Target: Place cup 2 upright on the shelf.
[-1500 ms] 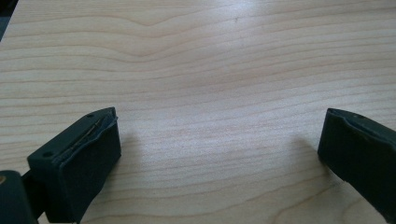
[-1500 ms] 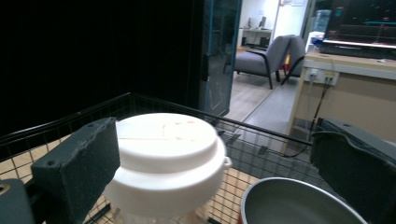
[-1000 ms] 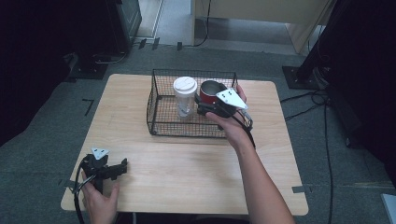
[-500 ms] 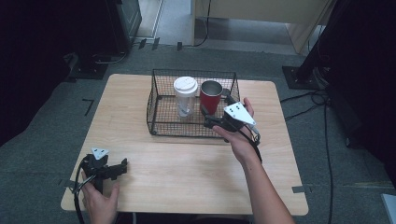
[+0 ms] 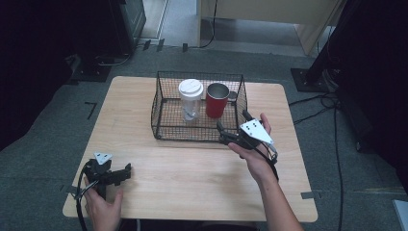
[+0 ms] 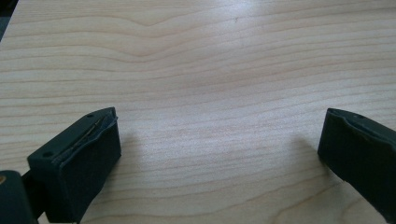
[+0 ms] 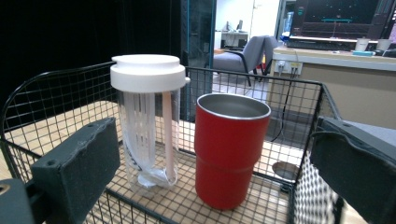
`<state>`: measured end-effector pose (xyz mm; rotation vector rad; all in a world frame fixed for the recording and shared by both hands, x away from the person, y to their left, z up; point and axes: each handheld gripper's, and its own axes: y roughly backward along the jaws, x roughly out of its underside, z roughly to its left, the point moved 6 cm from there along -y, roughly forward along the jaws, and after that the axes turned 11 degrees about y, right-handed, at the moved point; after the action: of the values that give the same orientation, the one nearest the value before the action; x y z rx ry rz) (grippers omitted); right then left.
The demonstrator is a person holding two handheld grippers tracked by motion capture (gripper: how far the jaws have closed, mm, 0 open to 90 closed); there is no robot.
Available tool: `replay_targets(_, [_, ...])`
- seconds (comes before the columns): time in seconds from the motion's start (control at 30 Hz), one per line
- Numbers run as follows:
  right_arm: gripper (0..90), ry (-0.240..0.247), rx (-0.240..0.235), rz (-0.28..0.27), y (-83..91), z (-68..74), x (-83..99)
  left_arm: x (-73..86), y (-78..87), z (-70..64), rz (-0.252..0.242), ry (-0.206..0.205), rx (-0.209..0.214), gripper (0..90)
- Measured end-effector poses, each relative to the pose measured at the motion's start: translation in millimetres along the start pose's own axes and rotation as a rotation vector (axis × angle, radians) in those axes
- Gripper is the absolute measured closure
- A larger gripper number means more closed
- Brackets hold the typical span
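High view: right gripper wide open, empty, outside basket wall; red cup seemingly untouched.

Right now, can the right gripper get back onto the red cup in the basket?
Probably yes. The right gripper hangs open at the wire basket's near right corner, and the red cup stands upright just beyond the wall. Going in over the rim looks free; the clear bottle crowds the cup's left side.
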<state>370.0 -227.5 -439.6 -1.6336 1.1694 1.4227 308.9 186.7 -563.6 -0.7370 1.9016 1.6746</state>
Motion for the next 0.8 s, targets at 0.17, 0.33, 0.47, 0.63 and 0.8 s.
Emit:
replay_targets(0.17, [1.6,0.0,0.012,0.0,11.5,-5.0,6.2,0.0,0.0,0.0,0.0,0.0,0.0,0.0])
replay_targets(0.33, [1.6,-0.006,0.031,0.02,23.0,-12.5,17.9,-0.1,-0.1,-0.1,-0.002,0.002,0.0,0.0])
replay_targets(0.47, [1.6,-0.015,0.044,0.035,31.3,-18.0,28.2,-0.1,-0.1,-0.1,-0.002,0.002,0.0,0.0])
replay_targets(0.63, [1.6,-0.03,0.06,0.054,40.9,-24.3,40.4,-0.1,-0.1,-0.1,-0.002,0.002,0.0,0.0])
replay_targets(0.8, [1.6,-0.059,0.068,0.068,51.0,-29.9,51.9,-0.1,-0.1,-0.2,-0.002,0.002,0.0,0.0])
